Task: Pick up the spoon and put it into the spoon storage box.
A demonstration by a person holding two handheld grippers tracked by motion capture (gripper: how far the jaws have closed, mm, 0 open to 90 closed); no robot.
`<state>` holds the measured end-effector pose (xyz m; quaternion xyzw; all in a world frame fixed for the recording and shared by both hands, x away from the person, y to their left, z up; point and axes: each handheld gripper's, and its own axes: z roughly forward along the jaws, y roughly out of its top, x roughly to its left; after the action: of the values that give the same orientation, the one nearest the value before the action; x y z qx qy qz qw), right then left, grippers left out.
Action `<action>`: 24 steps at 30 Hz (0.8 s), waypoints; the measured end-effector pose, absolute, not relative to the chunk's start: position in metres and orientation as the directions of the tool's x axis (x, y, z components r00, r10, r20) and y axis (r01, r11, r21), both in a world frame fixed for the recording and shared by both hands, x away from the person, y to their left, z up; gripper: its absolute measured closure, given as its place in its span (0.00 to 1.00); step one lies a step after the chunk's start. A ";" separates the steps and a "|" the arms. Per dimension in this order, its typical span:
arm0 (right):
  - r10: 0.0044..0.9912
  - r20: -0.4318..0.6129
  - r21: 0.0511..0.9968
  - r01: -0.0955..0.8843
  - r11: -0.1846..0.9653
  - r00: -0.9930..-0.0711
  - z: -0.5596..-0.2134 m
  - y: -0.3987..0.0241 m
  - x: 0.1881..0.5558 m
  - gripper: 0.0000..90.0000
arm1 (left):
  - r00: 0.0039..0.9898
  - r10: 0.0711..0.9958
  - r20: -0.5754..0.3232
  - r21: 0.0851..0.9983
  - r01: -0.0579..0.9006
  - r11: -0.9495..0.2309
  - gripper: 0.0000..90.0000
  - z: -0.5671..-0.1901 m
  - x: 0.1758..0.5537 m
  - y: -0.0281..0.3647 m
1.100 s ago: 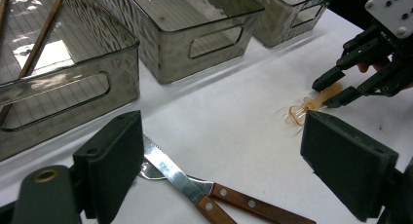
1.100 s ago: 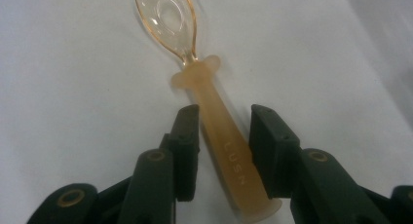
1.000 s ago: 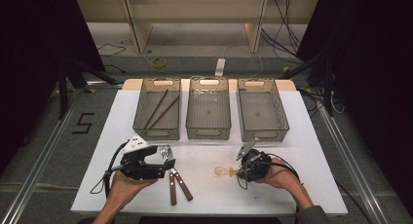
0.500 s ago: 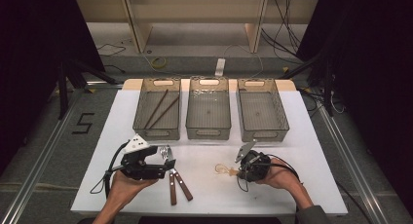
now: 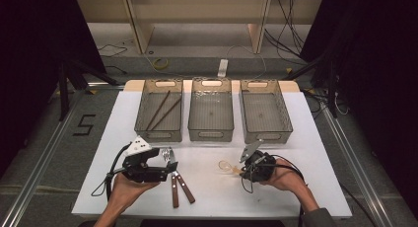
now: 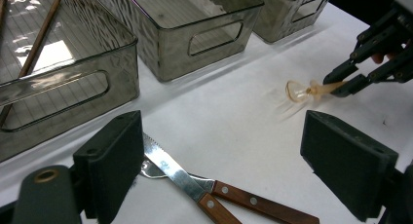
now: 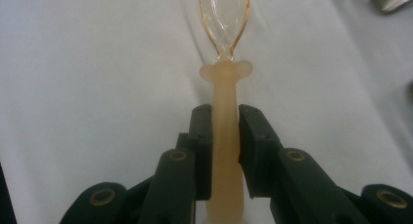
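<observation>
fingers (image 7: 225, 136) of right hand just closed, now clenched on spoon (image 7: 224, 92) handle, long axis running straight ahead, bowl low over worktop (image 5: 305, 138). left fingers (image 6: 122, 160) released, over knives (image 6: 214, 195).

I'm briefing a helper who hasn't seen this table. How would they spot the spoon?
On the white table, look in front of the three grey bins, by the right gripper. Its jaws pinch the spoon: pale translucent orange with a clear bowl, unlike the wooden-handled knives further left.
</observation>
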<state>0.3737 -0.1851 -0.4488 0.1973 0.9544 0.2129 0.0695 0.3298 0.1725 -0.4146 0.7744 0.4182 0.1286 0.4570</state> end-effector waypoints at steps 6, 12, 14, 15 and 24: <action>0.451 -0.049 0.509 0.366 0.779 -0.891 -0.432 -0.188 0.380 0.86 | 0.615 0.766 -0.187 0.816 0.531 -0.227 0.17 -0.415 0.330 0.172; 0.501 -0.039 0.576 0.390 0.719 -0.865 -0.417 -0.180 0.393 0.86 | 0.616 0.765 -0.189 0.819 0.528 -0.223 0.17 -0.414 0.330 0.173; 0.520 -0.041 0.598 0.396 0.697 -0.853 -0.412 -0.176 0.398 0.86 | 0.614 0.765 -0.192 0.822 0.526 -0.216 0.17 -0.414 0.330 0.173; 0.529 -0.040 0.607 0.400 0.686 -0.847 -0.409 -0.175 0.401 0.86 | 0.614 0.766 -0.191 0.822 0.526 -0.217 0.17 -0.414 0.330 0.173; 0.595 -0.008 0.677 0.434 0.595 -0.803 -0.388 -0.162 0.428 0.86 | 0.615 0.766 -0.188 0.824 0.523 -0.218 0.17 -0.414 0.330 0.173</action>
<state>0.4280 -0.1616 -0.3877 0.2907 0.8852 0.3437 0.1174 0.3298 0.1732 -0.4139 0.7693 0.4190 0.1305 0.4643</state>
